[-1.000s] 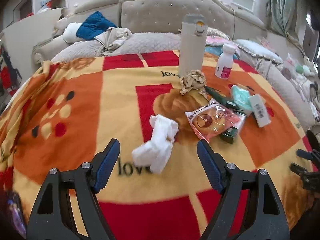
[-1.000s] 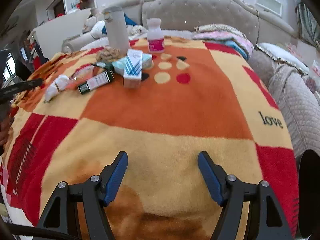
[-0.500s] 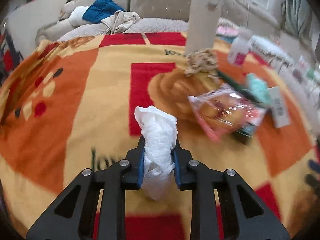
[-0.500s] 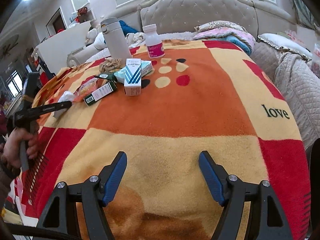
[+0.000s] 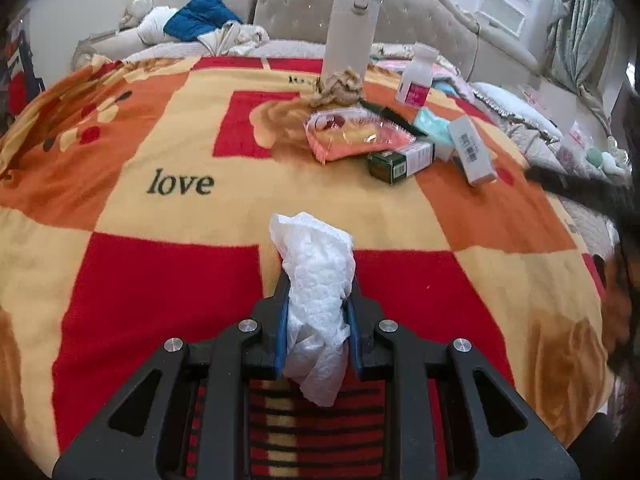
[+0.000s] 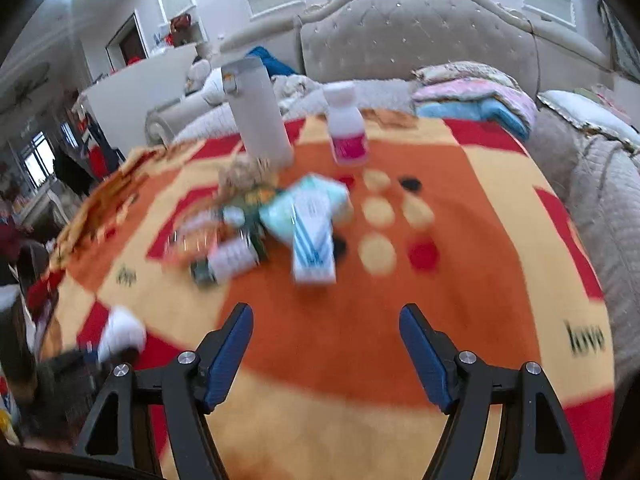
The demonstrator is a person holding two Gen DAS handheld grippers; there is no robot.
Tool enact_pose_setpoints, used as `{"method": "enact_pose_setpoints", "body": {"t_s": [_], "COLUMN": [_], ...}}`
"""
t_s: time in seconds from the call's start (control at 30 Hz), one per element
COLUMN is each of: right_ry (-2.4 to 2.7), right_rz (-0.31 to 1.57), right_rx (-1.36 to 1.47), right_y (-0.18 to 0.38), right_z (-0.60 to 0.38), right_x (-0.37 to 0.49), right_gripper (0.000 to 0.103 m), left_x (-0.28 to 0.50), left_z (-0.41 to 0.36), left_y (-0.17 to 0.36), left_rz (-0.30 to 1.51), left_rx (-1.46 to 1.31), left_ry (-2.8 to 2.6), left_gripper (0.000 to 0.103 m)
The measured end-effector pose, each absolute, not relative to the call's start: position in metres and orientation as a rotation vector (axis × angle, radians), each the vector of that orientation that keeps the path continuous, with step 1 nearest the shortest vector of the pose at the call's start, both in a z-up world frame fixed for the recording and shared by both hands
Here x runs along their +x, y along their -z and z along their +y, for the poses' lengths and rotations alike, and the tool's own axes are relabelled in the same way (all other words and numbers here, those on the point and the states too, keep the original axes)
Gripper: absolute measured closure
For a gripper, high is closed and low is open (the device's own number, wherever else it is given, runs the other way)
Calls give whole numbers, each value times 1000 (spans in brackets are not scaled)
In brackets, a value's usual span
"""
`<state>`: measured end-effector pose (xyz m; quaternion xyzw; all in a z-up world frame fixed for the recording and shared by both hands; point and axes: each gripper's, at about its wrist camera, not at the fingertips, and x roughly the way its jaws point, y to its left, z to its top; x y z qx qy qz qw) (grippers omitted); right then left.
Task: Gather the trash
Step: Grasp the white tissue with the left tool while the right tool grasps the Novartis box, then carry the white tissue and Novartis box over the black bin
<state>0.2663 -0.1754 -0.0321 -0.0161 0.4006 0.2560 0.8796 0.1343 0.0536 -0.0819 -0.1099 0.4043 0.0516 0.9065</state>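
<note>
Left hand-held gripper [image 5: 319, 312], closed since a second ago on the white crumpled tissue [image 5: 318, 280], now carries it at lower centre of the frame, seemingly clear of the patterned blanket [image 5: 168, 248]: first piece of trash secured. Right hand-held gripper [image 6: 326, 354], jaws wide and empty, has advanced toward the remaining clutter: snack wrapper [image 5: 348, 138] and brown paper wad [image 5: 338, 88], upper centre.

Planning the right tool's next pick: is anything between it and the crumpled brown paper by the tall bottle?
Yes. The right tool hangs open over bare blanket; the brown paper sits behind the dark green box and snack packet, beside the tall bottle.
</note>
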Motion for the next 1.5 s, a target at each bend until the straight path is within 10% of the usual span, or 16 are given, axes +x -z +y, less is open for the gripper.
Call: {"method": "enact_pose_setpoints", "body": {"t_s": [0.2,0.3,1.5], "right_ry": [-544,-572,-384], "right_rz": [888,926,866], "right_rx": [-72,-82,13], "right_y": [55,69,29], "right_z": [-140,-131,-365], "right_x": [314,319,102], "right_gripper": [41,73,74], "left_x": [133,132,127], "left_z": [52,51,38], "left_y": [84,84,73], "left_rz": [828,830,823], "left_rx": [-230,-220,-160], "left_ry": [-113,-119,-128], "left_gripper": [81,81,81]}}
